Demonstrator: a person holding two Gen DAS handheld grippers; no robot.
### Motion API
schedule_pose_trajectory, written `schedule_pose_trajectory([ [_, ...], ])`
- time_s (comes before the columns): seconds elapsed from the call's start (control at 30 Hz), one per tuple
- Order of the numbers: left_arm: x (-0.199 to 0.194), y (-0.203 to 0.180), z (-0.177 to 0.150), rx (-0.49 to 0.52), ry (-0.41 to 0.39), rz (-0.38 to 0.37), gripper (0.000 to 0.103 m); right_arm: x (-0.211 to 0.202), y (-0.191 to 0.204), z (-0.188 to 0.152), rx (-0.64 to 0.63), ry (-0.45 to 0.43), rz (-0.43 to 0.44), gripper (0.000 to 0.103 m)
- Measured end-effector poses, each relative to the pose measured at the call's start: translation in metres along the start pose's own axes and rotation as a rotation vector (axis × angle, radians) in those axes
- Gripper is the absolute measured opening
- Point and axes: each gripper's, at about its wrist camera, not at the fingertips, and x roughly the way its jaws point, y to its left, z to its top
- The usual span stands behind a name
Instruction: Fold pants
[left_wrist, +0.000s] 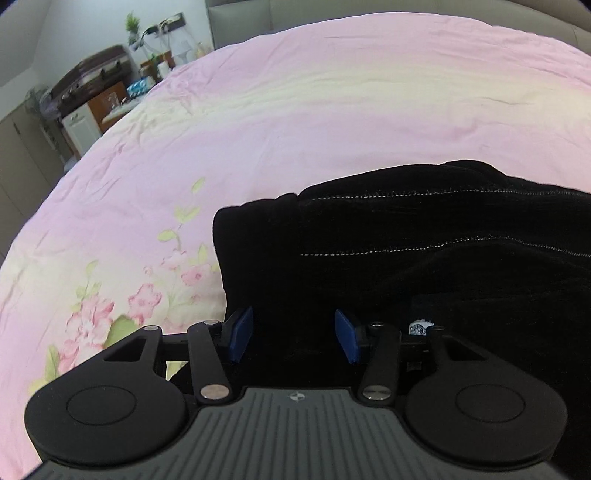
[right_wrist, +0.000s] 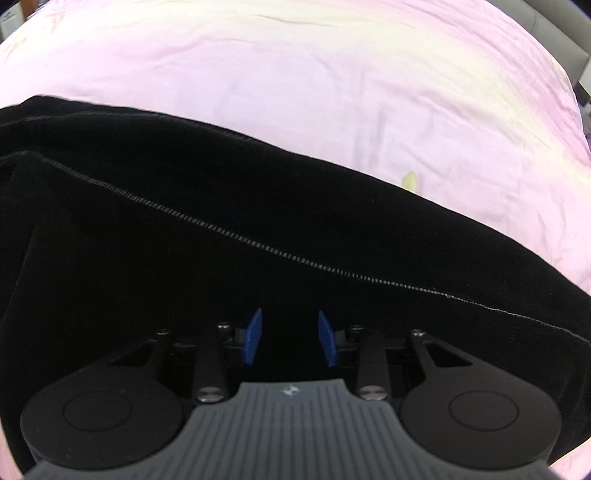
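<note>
Black pants (left_wrist: 424, 258) with white stitched seams lie folded on a pink bedsheet (left_wrist: 295, 122). In the left wrist view my left gripper (left_wrist: 293, 334) is open, its blue pads (left_wrist: 242, 334) spread just over the near left end of the pants. In the right wrist view the pants (right_wrist: 221, 221) fill the middle. My right gripper (right_wrist: 290, 338) is open with its blue pads (right_wrist: 255, 336) apart, right above the black cloth. Neither gripper holds cloth.
The pink floral bedsheet (right_wrist: 332, 92) covers the bed on all sides of the pants. A bedside table with a plant and clutter (left_wrist: 110, 85) stands at the far left. A grey headboard (left_wrist: 369, 7) runs along the far edge.
</note>
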Motion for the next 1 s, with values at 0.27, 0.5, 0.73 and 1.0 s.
schedule_pose_trajectory([
  [0.27, -0.01, 0.004, -0.003, 0.027, -0.051, 0.004, 0.065, 0.004, 0.014, 0.009, -0.009, 0.018, -0.04, 0.033],
  [0.5, -0.068, -0.007, 0.01, 0.02, -0.085, 0.011, 0.065, -0.033, -0.021, -0.011, 0.034, -0.016, -0.081, 0.043],
  [0.73, -0.12, -0.064, 0.012, 0.091, -0.04, -0.172, 0.069, -0.074, -0.104, -0.059, 0.136, -0.034, -0.157, 0.055],
  [1.0, -0.151, -0.143, -0.011, 0.181, 0.013, -0.32, 0.069, -0.09, -0.204, -0.135, 0.245, -0.016, -0.203, 0.058],
])
